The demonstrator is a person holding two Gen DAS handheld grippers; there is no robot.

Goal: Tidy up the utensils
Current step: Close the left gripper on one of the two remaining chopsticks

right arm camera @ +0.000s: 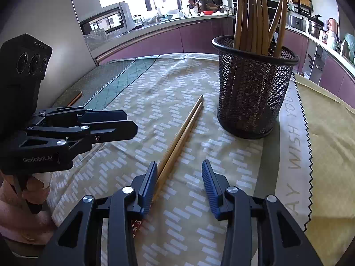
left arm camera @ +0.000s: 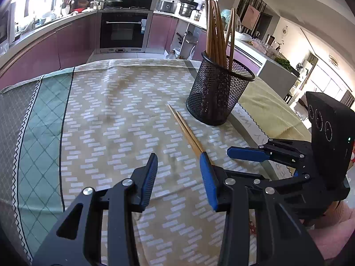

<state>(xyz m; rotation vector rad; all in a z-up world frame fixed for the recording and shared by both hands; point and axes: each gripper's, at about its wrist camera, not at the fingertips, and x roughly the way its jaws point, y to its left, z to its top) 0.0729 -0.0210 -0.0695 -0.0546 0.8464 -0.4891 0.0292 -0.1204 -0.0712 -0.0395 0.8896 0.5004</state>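
Note:
A pair of wooden chopsticks lies on the patterned tablecloth, side by side, in front of a black mesh holder that holds several upright chopsticks. My left gripper is open and empty, with its right finger over the near end of the pair. My right gripper is open and empty; the chopsticks run under its left finger. The holder stands ahead to the right. The right gripper also shows in the left wrist view, low on the right.
The tablecloth covers the table; a yellow cloth lies to the right of the holder. The table's far edge meets purple kitchen cabinets and an oven. The left gripper's body sits at the left.

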